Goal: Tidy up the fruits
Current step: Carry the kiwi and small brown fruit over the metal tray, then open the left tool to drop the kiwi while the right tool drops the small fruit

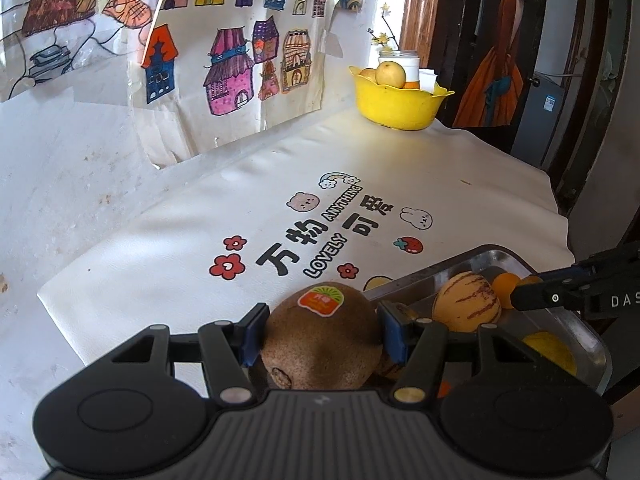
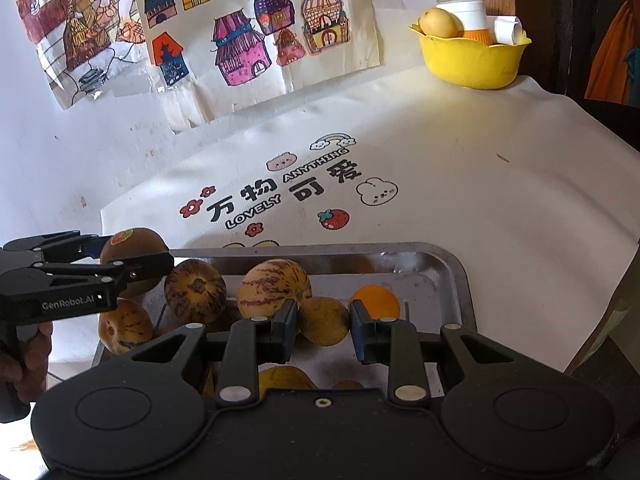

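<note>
Left gripper point(image 1: 322, 334) was clamped on the fuzzy brown stickered kiwi point(image 1: 324, 340); right gripper point(image 2: 324, 322) sat open around a small brownish round fruit point(image 2: 323, 321) in the steel tray point(image 2: 460, 280), yellow bowl point(image 2: 474, 60) at 1 o'clock.

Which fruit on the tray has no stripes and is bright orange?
The small orange at the tray's right side, just beyond the right tool. The melons nearby are yellowish with purple stripes.
</note>
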